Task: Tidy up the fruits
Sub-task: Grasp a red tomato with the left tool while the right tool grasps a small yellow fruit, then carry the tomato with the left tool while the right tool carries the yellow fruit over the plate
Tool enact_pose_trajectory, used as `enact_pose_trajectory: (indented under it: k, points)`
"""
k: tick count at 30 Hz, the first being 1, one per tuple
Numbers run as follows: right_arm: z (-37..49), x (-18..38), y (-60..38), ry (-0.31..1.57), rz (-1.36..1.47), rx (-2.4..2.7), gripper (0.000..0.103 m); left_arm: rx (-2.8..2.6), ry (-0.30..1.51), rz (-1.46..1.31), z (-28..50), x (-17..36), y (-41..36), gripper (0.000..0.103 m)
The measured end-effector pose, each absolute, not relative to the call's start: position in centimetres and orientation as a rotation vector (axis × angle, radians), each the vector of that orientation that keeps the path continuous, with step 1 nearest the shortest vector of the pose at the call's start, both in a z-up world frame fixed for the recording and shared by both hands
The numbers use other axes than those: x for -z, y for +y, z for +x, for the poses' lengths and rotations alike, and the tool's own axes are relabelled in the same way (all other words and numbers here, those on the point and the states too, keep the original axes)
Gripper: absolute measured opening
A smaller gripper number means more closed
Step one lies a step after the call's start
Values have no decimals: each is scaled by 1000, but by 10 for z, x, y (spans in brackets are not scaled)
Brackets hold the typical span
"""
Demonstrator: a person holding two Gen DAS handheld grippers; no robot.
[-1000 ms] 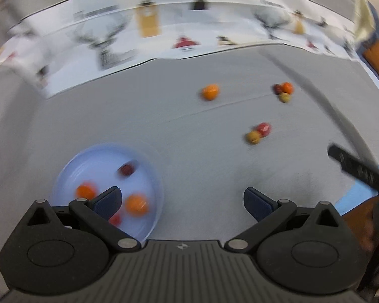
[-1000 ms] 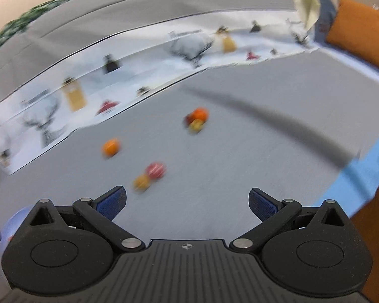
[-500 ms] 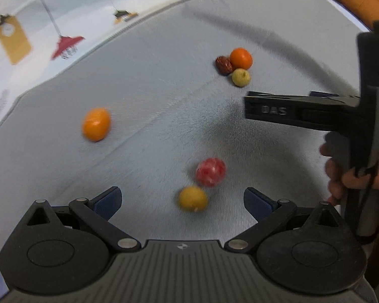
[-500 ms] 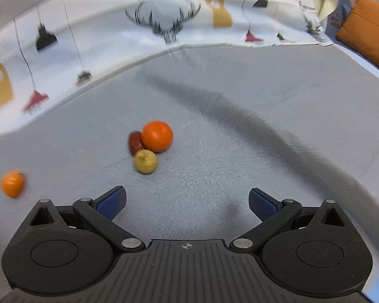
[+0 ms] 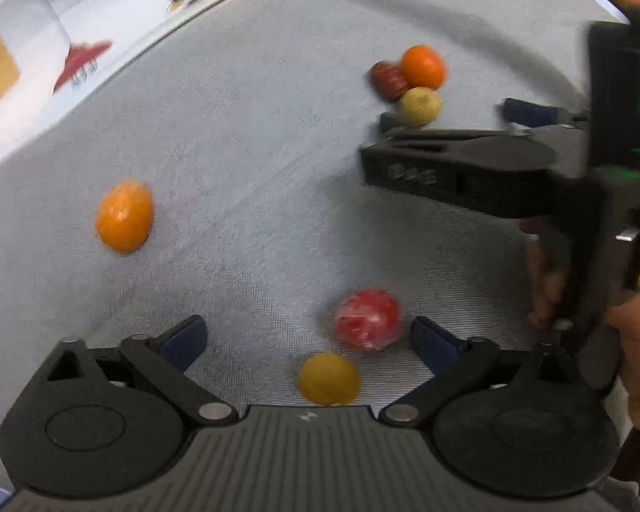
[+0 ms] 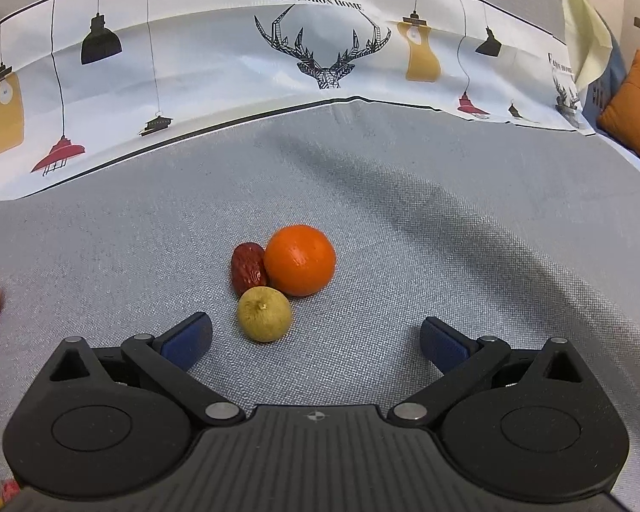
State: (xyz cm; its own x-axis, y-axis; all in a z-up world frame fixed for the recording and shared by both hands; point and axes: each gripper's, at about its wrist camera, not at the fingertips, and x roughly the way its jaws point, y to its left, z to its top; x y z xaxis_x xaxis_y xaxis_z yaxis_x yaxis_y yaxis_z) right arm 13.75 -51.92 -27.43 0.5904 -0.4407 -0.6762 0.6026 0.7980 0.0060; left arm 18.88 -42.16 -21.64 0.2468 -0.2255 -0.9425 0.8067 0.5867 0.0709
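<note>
Since a second earlier, I had swung both grippers away from the blue bowl and down over the loose fruit on the grey cloth [image 6: 405, 222]. The bowl had dropped out of the left wrist view. My left gripper [image 5: 307, 337] had just been closing a little, yet its fingers stood well apart, pressing on nothing. The small yellow fruit [image 5: 329, 378] lay between them, close under the gripper body, with the red fruit [image 5: 369, 319] just beside it toward my right finger. My right gripper [image 6: 315, 337] was likewise spread wide and empty. The yellow-green fruit [image 6: 263, 313] sat just ahead of it, nearer the left finger than the right.

I judged that both hands had reached their next picks, so collecting could go on, though neither fruit was yet gripped.

Behind the yellow-green fruit, the orange [image 6: 299, 260] and the red date [image 6: 248, 269] touched each other and it. The date was the one oblong piece here; its long axis ran away from me, tilted slightly left. The yellow-green fruit was nearly round, its stem dimple facing the camera. The other orange fruit [image 5: 124, 215] lay well apart to the left, slightly oval but too blurred to give its axis.
</note>
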Motion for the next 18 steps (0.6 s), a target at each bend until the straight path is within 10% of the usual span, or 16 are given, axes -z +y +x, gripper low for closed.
enact_pose_trajectory:
  k: [2,5,18]
  points:
    - [137,271,-517,707,235,616,92,830,1077,660,178,210,-426,32]
    - [139,263,-508,733,145,603,26,855,1052,654,172,206,-426,31]
    - [32,164,-497,616,338,662,27,758,973,437,163,109,-329,31]
